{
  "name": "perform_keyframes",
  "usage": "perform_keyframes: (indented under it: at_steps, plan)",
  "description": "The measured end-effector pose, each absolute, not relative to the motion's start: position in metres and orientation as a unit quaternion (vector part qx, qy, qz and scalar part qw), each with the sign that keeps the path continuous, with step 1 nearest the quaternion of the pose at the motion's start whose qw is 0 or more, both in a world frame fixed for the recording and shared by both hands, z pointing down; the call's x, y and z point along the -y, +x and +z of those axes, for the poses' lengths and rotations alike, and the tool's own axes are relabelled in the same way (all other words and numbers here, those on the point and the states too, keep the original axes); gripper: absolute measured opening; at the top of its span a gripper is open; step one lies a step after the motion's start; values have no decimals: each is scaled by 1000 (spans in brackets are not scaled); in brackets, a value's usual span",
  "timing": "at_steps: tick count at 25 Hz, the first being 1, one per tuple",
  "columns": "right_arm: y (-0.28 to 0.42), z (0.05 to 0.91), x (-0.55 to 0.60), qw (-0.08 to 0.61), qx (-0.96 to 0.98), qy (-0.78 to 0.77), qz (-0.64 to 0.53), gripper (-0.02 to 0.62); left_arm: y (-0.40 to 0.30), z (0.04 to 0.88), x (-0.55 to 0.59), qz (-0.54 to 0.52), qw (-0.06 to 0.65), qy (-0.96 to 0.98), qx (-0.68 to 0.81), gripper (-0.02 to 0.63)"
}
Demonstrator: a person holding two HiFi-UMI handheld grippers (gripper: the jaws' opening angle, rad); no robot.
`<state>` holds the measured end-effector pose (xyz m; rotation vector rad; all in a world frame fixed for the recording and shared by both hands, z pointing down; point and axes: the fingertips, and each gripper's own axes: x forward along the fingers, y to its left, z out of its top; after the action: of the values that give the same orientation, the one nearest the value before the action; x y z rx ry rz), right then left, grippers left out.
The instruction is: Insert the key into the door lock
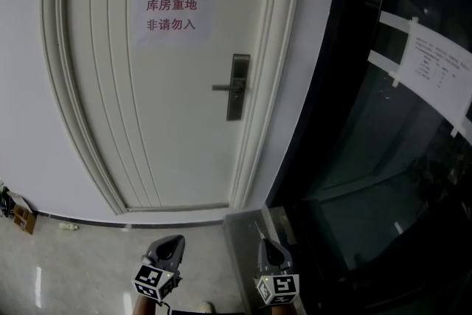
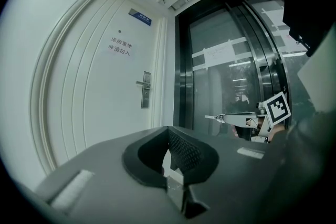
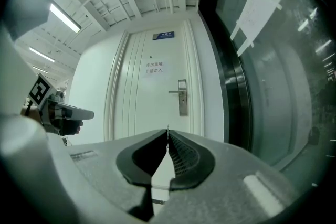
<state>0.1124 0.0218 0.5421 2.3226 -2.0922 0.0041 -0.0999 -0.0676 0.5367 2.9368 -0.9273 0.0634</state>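
Note:
A white door (image 1: 162, 85) carries a metal lock plate with a lever handle (image 1: 237, 87), also seen as the lock plate (image 2: 146, 89) and the lock plate (image 3: 182, 97). Both grippers are held low and level, well short of the door. My right gripper (image 1: 267, 247) is shut on a thin key (image 2: 216, 117), whose blade sticks forward from the tips; only a sliver of the key (image 3: 167, 128) shows in its own view. My left gripper (image 1: 171, 246) is shut with nothing between its jaws. The left gripper (image 3: 71, 112) is level with the right one and to its left.
A paper sign (image 1: 171, 14) is stuck on the door above the lock. A dark glass wall (image 1: 391, 158) with a taped sheet stands to the right of the door frame. Small clutter (image 1: 18, 214) lies on the floor at the far left.

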Motion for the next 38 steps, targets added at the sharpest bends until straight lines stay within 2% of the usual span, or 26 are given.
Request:
perform_keyframes:
  at_steps: [17, 38]
  plan:
    - [142, 537, 41, 7, 640, 769, -6, 11, -79, 538, 148, 1, 37, 956, 290, 2]
    - [241, 502, 200, 16, 664, 746, -42, 11, -6, 531, 272, 9, 40, 942, 332, 2]
